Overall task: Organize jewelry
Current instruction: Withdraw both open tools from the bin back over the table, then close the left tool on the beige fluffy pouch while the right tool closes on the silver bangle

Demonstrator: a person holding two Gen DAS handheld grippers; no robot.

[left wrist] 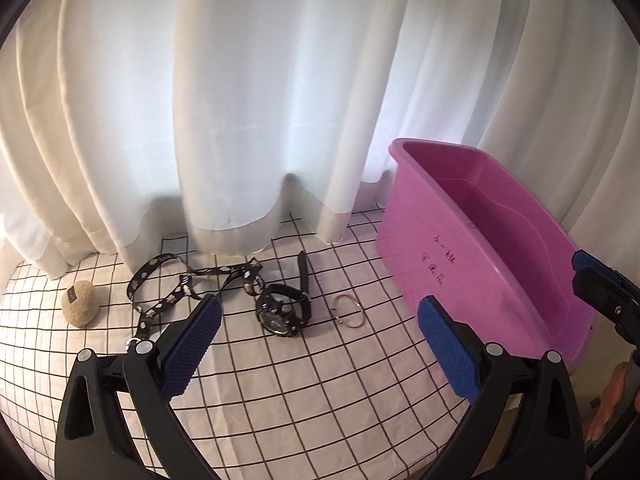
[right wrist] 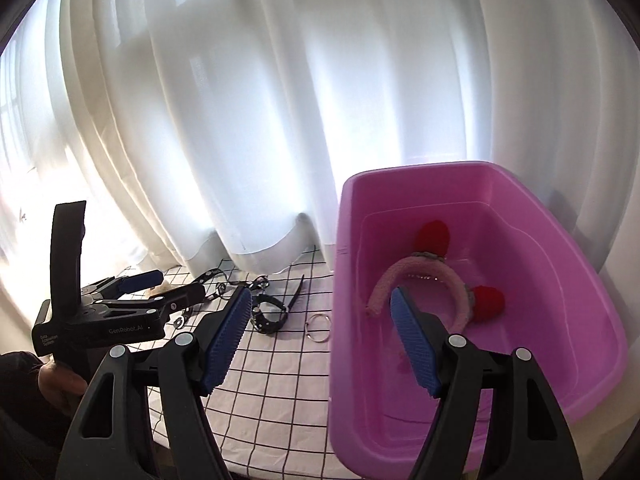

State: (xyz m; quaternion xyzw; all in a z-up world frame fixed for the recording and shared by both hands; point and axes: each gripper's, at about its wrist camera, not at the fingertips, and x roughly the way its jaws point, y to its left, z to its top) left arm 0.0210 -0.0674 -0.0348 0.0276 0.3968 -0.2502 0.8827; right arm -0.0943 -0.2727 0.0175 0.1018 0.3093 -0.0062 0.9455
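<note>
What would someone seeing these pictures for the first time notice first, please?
The bright pink tub dominates the right side, with a pink headband bearing red pompoms lying inside it. Left of it, on the checked cloth, lie a black watch, a thin ring bracelet and a patterned black strap.

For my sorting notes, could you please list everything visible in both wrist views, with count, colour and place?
Tub: one, pink, right of the loose items.
Headband: one, pink with red pompoms, inside the tub.
Watch: one, black, on the checked cloth.
Bangle: one, thin metal, between watch and tub.
Strap: one, black with pale print, left of the watch.
Plush piece: one, beige, far left.
Cloth: one, white with black grid.
Curtain: white, behind.
Left gripper: open, empty.
Right gripper: open, empty.
</note>
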